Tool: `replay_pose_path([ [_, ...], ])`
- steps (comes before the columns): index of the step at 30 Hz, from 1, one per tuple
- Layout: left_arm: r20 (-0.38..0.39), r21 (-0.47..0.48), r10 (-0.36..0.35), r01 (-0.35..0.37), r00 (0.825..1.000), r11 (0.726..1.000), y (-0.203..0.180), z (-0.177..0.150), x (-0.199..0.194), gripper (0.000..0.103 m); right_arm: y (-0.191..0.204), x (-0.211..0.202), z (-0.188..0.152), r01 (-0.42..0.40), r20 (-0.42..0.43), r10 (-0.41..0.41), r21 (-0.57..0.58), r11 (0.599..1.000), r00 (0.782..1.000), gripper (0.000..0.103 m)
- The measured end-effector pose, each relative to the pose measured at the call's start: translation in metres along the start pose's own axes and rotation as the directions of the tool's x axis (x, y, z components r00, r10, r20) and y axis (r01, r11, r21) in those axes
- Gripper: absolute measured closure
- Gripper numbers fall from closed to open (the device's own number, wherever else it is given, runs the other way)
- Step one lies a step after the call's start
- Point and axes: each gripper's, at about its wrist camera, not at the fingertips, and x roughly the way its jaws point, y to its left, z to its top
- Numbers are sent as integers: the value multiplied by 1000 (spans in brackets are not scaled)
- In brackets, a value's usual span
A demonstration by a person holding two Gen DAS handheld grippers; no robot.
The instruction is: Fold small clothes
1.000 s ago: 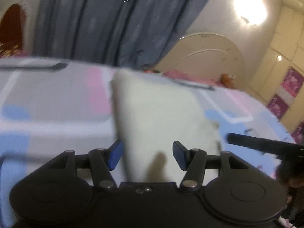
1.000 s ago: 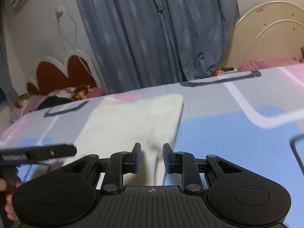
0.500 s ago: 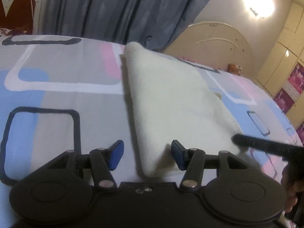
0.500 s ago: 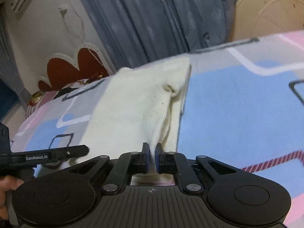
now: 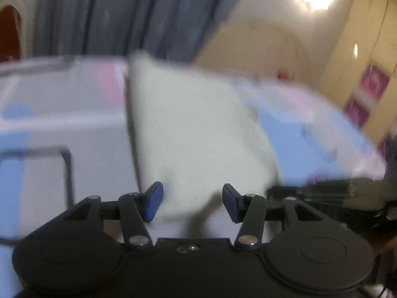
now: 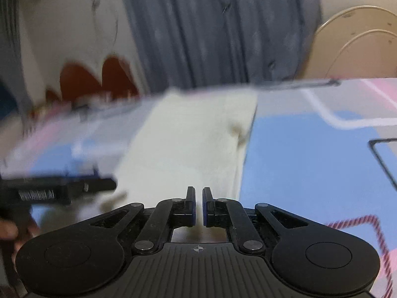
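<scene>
Cream garment [image 6: 193, 149] pinched in right gripper's [image 6: 197, 206] shut jaws; left gripper [image 5: 192, 200] jaws apart; lettering unreadable.

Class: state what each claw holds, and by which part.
Right claw pinches the cream garment at its near edge. Left claw is open, holding nothing.

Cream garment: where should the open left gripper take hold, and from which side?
Take the near left corner of the cream garment, coming in low from the near edge. That hem already sits between the left gripper fingers, and the right gripper looks shut on the other near corner.
</scene>
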Motion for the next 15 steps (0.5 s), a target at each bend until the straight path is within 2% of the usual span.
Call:
replay_pose_path([
  [1, 9, 28, 9, -9, 1000, 1000, -3, 0, -2, 52, 0, 0, -4, -3, 30, 3, -7, 1000, 1000, 99],
  [3, 26, -11, -6, 6, 1000, 1000, 3, 7, -11, 51, -1, -2, 1, -9, 8, 9, 11, 1000, 1000, 99],
  [4, 61, -32, -9, 11, 998, 999, 8, 11, -17, 44, -2, -5, 4, -8, 19, 7, 10, 1000, 1000, 99],
  [5, 104, -46, 3, 2, 995, 999, 15, 16, -22, 26, -4, -11, 7, 2, 51, -2, 10, 1000, 999, 98],
  [6, 137, -59, 28, -20, 990, 998, 21, 21, -25, 19, -8, -15, 11, 20, 97, -22, 29, 999, 995, 81],
  [7, 153, -72, 48, -38, 987, 997, 26, 27, -24, 18, -15, -17, 16, 26, 127, -34, 60, 998, 991, 60],
  [8, 148, -88, 53, -40, 988, 995, 32, 35, -20, 18, -20, -17, 21, 14, 154, -28, 93, 996, 988, 21],
  [9, 141, -105, 46, -31, 989, 994, 38, 42, -15, 18, -28, -15, 27, -16, 183, -8, 129, 991, 983, 17],
  [11, 131, -141, 50, -31, 990, 989, 50, 54, -3, 18, -38, -4, 40, -37, 190, 2, 182, 983, 982, 19],
  [12, 126, -166, 46, -24, 991, 986, 56, 59, 3, 18, -43, 2, 47, -49, 195, 10, 197, 979, 981, 29],
  [14, 119, -207, 27, -2, 992, 978, 63, 65, 12, 19, -51, 15, 60, -65, 195, 20, 230, 971, 981, 41],
  [15, 113, -219, 24, 1, 993, 976, 66, 69, 18, 19, -56, 25, 68, -77, 189, 29, 253, 964, 982, 44],
])
